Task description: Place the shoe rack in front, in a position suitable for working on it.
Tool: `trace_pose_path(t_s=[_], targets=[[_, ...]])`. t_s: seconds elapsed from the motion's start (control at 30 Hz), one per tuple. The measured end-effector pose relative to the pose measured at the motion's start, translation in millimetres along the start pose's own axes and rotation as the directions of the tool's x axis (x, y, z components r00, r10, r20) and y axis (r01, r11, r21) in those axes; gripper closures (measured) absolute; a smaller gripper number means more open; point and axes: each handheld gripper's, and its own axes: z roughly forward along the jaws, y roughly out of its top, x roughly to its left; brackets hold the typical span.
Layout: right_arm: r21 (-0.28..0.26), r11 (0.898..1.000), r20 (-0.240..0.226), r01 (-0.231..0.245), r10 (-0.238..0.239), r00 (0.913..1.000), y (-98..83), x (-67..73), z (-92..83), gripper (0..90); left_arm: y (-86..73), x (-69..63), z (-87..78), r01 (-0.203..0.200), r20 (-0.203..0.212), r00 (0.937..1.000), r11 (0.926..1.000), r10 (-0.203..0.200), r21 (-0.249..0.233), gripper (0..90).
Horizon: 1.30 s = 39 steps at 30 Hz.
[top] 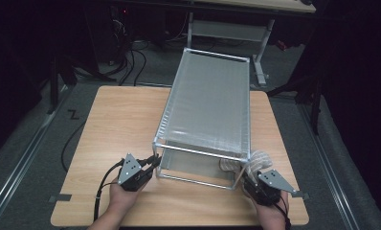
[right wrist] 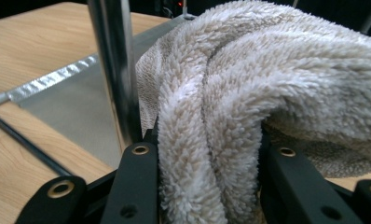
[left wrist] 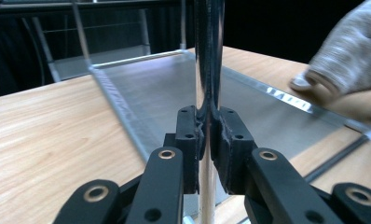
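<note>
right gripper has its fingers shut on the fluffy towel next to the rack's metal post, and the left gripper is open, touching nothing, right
Not quite. The left gripper is not open: the left gripper view shows its fingers shut on a metal post of the rack. The rest holds: the right gripper has its fingers shut on the fluffy towel beside another rack post.

The left gripper (top: 152,163) sat low at the person's left, its jaws pinched tight on a metal post (left wrist: 206,93). The right gripper (top: 250,178) sat opposite, well apart from it, jaws clamped around a bunched towel (right wrist: 249,107), each carried in one hand.
</note>
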Motion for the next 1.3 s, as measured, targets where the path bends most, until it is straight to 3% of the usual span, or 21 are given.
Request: trace_pose_path(t_s=[0.2,0.33,0.47,0.53,0.6,0.67,0.73,0.83,0.93,1.07,1.13,1.3], targets=[[0.059,0.998,0.059,0.013,-0.017,0.9981,5.8,2.4,1.6,66.1,0.2,10.8,3.3,0.039,-0.046,0.9982,0.9992,-0.039,-0.002,79.9],[0.078,0.997,0.066,0.006,-0.011,0.9978,4.8,0.2,-3.8,66.1,0.2,11.2,1.1,0.037,-0.061,0.9974,0.9993,-0.037,-0.001,78.6],[0.076,0.997,0.053,-0.016,0.012,0.9985,-5.9,3.8,-4.9,65.8,0.2,10.5,-5.7,0.069,-0.089,0.9938,0.9976,-0.068,0.01,66.6],[0.074,0.996,0.038,-0.053,0.05,0.998,-16.4,4.0,-3.3,65.7,-1.1,10.6,-9.8,0.082,-0.104,0.9913,0.9965,-0.08,0.015,61.0],[0.091,0.992,0.02,-0.093,0.091,0.9956,-22.0,3.4,-1.4,65.4,-3.0,9.7,-14.9,0.089,-0.116,0.9894,0.9959,-0.087,0.015,59.5],[0.107,0.991,0.008,-0.078,0.077,0.997,-23.0,6.1,0.0,65.2,-4.6,7.2,-20.2,0.078,-0.133,0.9883,0.9968,-0.075,0.019,58.8],[0.108,0.99,-0.02,-0.09,0.093,0.9955,-22.1,9.9,0.9,65.2,-5.7,5.0,-25.2,0.074,-0.139,0.9877,0.9971,-0.071,0.019,58.6],[0.101,0.992,-0.056,-0.073,0.079,0.9953,-17.2,20.0,4.6,65.3,-7.3,0.3,-29.8,0.067,-0.124,0.9902,0.9976,-0.063,0.022,58.7],[0.084,0.994,-0.097,-0.074,0.082,0.9918,-11.5,29.1,8.5,65.2,-8.4,-7.0,-32.9,0.033,-0.109,0.9937,0.9988,-0.029,0.037,57.9],[0.085,0.995,-0.122,-0.056,0.066,0.9903,-5.8,46.3,19.0,65.2,-8.4,-13.0,-35.2,0.007,-0.075,0.9972,0.9996,-0.005,0.029,57.2],[0.086,0.996,-0.14,-0.025,0.037,0.9895,-3.3,56.8,25.8,64.9,-8.8,-13.5,-35.4,0.0,-0.068,0.9977,0.9994,0.002,0.035,57.0],[0.093,0.995,-0.136,-0.026,0.039,0.9899,-3.3,59.6,28.6,64.8,-9.3,-13.6,-35.9,-0.004,-0.03,0.9995,0.9997,0.005,0.023,56.3]])
